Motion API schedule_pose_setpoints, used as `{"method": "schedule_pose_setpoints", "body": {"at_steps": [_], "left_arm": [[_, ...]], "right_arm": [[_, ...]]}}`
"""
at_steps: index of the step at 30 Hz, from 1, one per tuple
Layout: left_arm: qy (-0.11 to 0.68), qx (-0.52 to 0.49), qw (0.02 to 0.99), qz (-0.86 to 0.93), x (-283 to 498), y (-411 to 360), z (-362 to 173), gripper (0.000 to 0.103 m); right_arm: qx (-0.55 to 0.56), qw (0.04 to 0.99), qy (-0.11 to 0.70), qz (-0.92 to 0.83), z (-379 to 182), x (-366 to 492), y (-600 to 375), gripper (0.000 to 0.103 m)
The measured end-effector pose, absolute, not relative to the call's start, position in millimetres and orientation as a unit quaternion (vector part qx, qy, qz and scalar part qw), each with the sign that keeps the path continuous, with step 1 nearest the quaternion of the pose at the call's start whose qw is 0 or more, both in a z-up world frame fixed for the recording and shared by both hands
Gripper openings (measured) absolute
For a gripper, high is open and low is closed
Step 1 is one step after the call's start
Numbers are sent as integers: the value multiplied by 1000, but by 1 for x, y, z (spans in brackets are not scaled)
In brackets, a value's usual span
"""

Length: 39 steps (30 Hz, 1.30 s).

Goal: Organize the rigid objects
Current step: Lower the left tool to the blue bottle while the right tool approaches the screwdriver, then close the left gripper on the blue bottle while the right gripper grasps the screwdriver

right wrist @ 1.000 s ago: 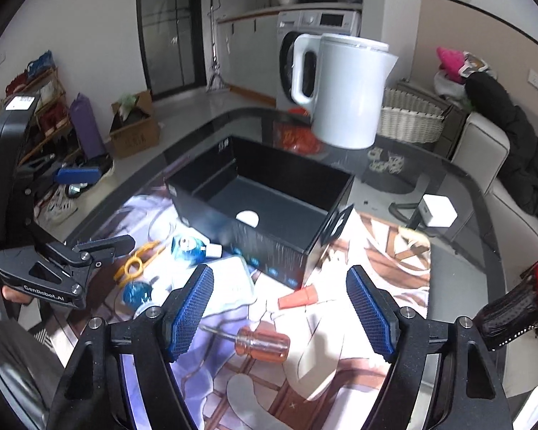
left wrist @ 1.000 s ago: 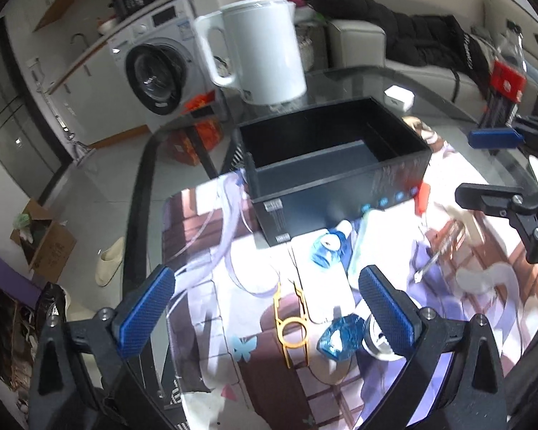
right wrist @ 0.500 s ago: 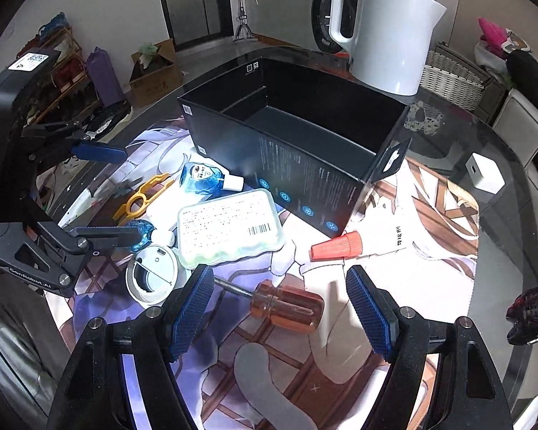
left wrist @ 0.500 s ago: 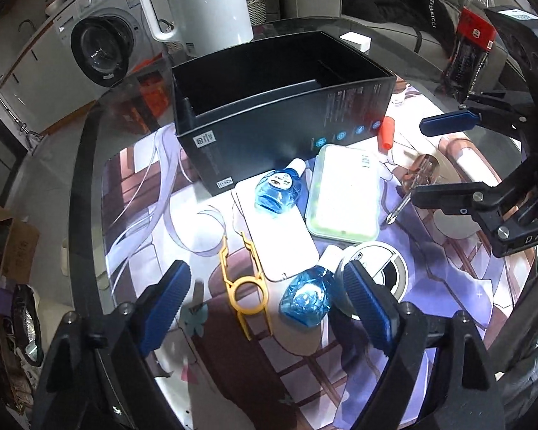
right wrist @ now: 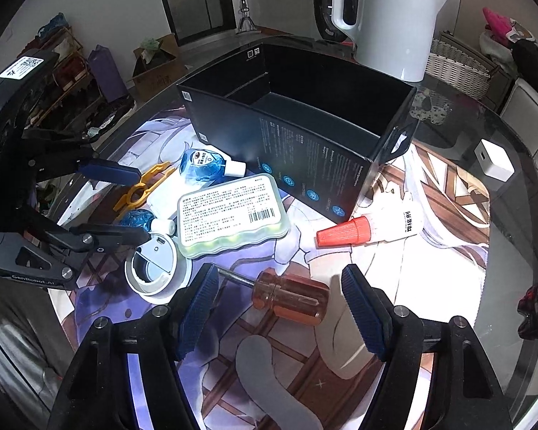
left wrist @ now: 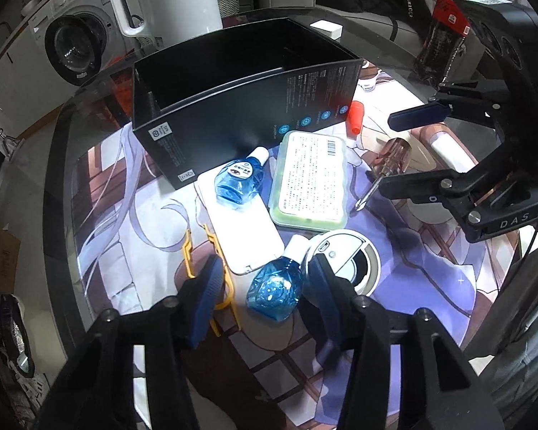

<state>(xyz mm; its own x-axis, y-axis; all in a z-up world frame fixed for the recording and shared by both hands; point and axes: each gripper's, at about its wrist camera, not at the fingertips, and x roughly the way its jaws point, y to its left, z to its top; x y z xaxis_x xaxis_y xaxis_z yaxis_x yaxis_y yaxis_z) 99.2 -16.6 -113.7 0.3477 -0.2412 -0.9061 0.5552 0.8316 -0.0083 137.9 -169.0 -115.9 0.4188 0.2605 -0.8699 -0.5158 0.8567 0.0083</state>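
Note:
A small blue bottle [left wrist: 274, 294] lies on the printed mat between the fingers of my left gripper [left wrist: 264, 268]. Its jaws are closing: the right finger reaches the bottle, the left finger stands apart from it. My right gripper [right wrist: 278, 276] hangs over the orange-handled screwdriver [right wrist: 290, 297], jaws closing slightly, pads clear of the handle. Behind both stands an open black box [left wrist: 240, 118]. In front of it lie a second blue bottle [left wrist: 238, 179], a green pill case [left wrist: 308, 179], a flat white case [left wrist: 244, 229], a round white device [left wrist: 351, 261] and a red-capped glue tube [right wrist: 358, 231].
A yellow plastic tool [right wrist: 143, 186] lies partly under my left fingers. A white kettle [right wrist: 387, 18] stands behind the box on the glass table [right wrist: 520, 251]. A cola bottle [left wrist: 441, 32] and a white charger [right wrist: 493, 159] sit at the right.
Both grippers have dropped toward the mat and tipped downward. The left jaws have narrowed from wide apart to close around the near blue bottle. The right jaws narrowed slightly.

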Motion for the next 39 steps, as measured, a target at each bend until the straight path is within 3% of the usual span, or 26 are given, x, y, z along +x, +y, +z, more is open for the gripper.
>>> {"method": "schedule_pose_setpoints", "body": {"at_steps": [9,17,34,37,39], "left_arm": [[518,171,790,-281,87,-24,-112,39],[506,187,799,-267,90,-21,-112,52],[514,241,775,-277,84,-36,-130,35],[523,223,775,-277,89,-33,-131,35],[529,209,775,-274,93,-29,-132,32]], "right_arm": [[-124,831,490,232,-116,140,-174,68],[-119,832,492,228,-118,141,-177,68],[-122,829,493,234,-116,139,-175,68],[-125,823,500,238,-118,138,-175,59],[-125,819,507,240,-122,138,-175,59]]}}
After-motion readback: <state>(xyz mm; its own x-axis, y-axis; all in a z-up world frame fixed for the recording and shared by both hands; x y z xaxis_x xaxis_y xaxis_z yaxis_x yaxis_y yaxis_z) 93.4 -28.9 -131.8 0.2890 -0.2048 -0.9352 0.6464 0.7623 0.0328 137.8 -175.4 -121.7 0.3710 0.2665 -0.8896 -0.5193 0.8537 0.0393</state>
